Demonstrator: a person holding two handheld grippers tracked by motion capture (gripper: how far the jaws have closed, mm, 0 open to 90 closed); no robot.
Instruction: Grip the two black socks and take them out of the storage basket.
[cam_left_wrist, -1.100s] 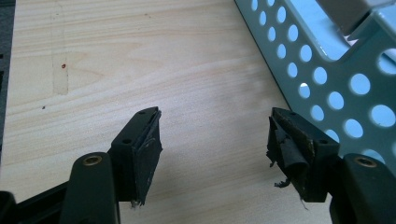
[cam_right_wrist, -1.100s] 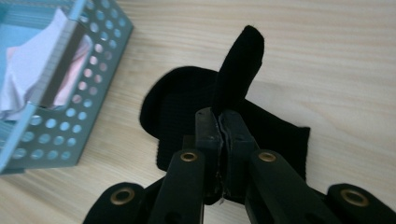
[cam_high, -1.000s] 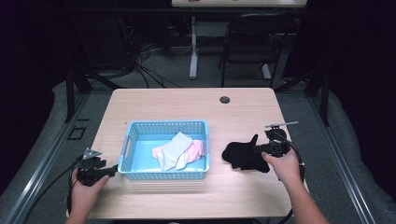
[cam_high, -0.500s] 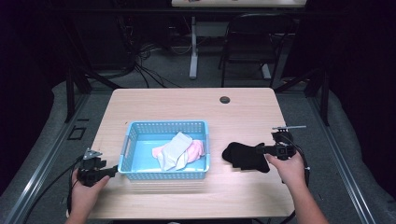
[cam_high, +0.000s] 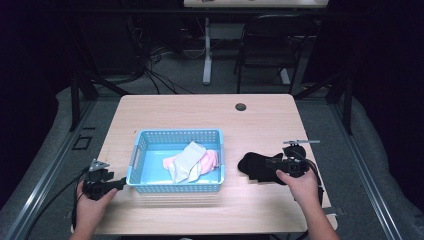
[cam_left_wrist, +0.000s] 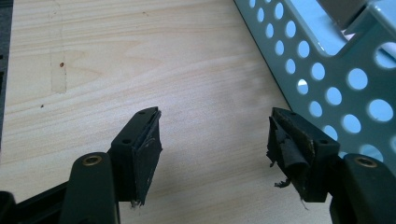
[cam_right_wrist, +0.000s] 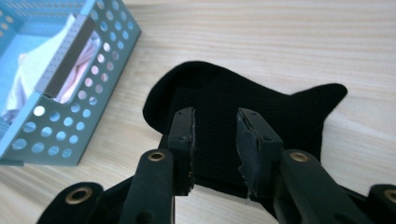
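Near edge of the bench (cam_high: 210, 112), left corner: the left gripper (cam_high: 118, 184) rests low over the wood, held in the person's left hand (cam_high: 90, 207), its fingers (cam_left_wrist: 142, 151) spread wide with bare wood between them and nothing gripped; the tips lie just beside the near left corner of the basket (cam_high: 172, 187). Near edge, right side: the right gripper (cam_high: 270, 162), in the right hand (cam_high: 300, 187), points toward the basket. Its fingers (cam_right_wrist: 183, 140) have just been opening and now stand apart over the black sock (cam_high: 255, 167); in the right gripper view the sock (cam_right_wrist: 243, 100) lies flat on the wood between and beyond the tips, which do not press on it. The sock sits between the basket and the right edge of the bench, near the basket's right wall but apart from it.

Middle of the bench: the blue perforated basket holds a white sock (cam_high: 187, 159) lying partly over a pink sock (cam_high: 210, 160).

Far edge: a small dark round cap (cam_high: 241, 106) sits in the bench top. Beyond the bench stands a chair (cam_high: 265, 50) on the grey floor.
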